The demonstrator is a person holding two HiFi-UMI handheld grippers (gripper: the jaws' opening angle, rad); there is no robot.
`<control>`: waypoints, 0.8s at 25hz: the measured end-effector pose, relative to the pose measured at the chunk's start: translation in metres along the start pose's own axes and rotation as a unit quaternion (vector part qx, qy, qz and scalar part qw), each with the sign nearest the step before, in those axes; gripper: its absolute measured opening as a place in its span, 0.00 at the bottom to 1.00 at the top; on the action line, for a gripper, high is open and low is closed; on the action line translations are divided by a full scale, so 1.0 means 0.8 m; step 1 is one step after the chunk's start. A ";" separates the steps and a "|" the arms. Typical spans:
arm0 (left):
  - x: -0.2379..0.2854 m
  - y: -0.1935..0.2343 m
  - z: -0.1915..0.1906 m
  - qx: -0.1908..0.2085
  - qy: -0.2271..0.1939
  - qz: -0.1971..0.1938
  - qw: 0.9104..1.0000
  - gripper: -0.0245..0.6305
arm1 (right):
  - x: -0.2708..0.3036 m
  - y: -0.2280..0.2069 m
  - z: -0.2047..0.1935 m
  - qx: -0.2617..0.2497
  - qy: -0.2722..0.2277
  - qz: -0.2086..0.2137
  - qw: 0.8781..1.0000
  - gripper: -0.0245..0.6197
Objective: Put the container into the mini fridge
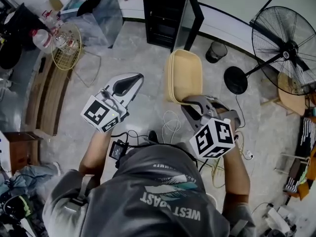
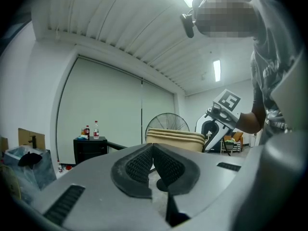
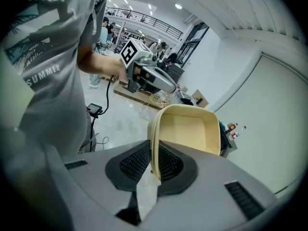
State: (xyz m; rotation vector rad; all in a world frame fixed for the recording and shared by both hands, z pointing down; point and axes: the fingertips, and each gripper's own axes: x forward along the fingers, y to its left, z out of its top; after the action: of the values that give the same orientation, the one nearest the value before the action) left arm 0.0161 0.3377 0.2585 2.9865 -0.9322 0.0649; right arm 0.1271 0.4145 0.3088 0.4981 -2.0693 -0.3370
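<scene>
We hold the container (image 1: 186,73) by its near rim in the fingers of the right gripper (image 3: 154,153), above the floor (image 1: 143,117) before the far fridge (image 1: 165,14); the left gripper (image 2: 153,153) has its fingers pressed together, empty.

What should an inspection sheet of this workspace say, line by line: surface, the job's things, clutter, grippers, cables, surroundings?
Surface: pale marbled floor; everything stands on it.
Job's things: beige container, held off the floor by its wall; black mini fridge ahead, door open.
Clutter: wire basket; small dark bin; bottles on top of the fridge.
Grippers: right gripper shut on the container's wall; left gripper shut, nothing between its jaws.
Cables: white cable looped on the floor; yellow cable at the person's right side.
Surroundings: standing fan on the right; wooden boards on the left.
</scene>
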 end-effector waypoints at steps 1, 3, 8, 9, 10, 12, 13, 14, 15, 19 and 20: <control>0.001 0.007 -0.001 -0.001 0.001 0.001 1.000 0.06 | 0.006 -0.006 0.002 -0.001 -0.001 -0.004 1.000 0.12; 0.001 0.015 0.000 -0.005 0.000 0.002 1.000 0.06 | 0.015 -0.014 0.009 -0.007 0.001 -0.007 1.000 0.12; 0.003 0.028 0.002 -0.007 0.001 0.003 1.000 0.06 | 0.034 -0.038 0.014 -0.016 0.001 -0.007 1.000 0.12; 0.004 0.032 0.001 -0.007 0.002 0.005 1.000 0.06 | 0.038 -0.043 0.015 -0.017 0.000 -0.007 1.000 0.12; 0.004 0.036 0.000 -0.008 0.002 0.007 1.000 0.06 | 0.044 -0.048 0.015 -0.018 -0.001 -0.007 1.000 0.12; 0.006 0.047 -0.003 -0.009 0.003 0.014 1.000 0.06 | 0.054 -0.061 0.016 -0.019 -0.005 -0.007 1.000 0.12; 0.007 0.054 -0.005 -0.010 0.004 0.018 1.000 0.06 | 0.060 -0.068 0.017 -0.019 -0.007 -0.007 1.000 0.12; 0.008 0.061 -0.005 -0.011 0.005 0.022 1.000 0.06 | 0.067 -0.076 0.018 -0.019 -0.009 -0.006 1.000 0.12; 0.010 0.068 -0.006 -0.012 0.005 0.026 1.000 0.06 | 0.073 -0.084 0.019 -0.020 -0.011 -0.005 1.000 0.12; 0.026 0.094 -0.003 -0.012 0.007 0.033 0.999 0.06 | 0.097 -0.118 0.021 -0.024 -0.018 0.001 1.000 0.12; 0.030 0.101 -0.003 -0.013 0.007 0.036 0.999 0.06 | 0.103 -0.126 0.022 -0.026 -0.019 0.003 0.999 0.12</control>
State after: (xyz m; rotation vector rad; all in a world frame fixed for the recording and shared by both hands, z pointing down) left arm -0.0101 0.2576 0.2619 2.9253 -1.0310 0.0754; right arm 0.0949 0.2876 0.3177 0.4565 -2.0934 -0.3986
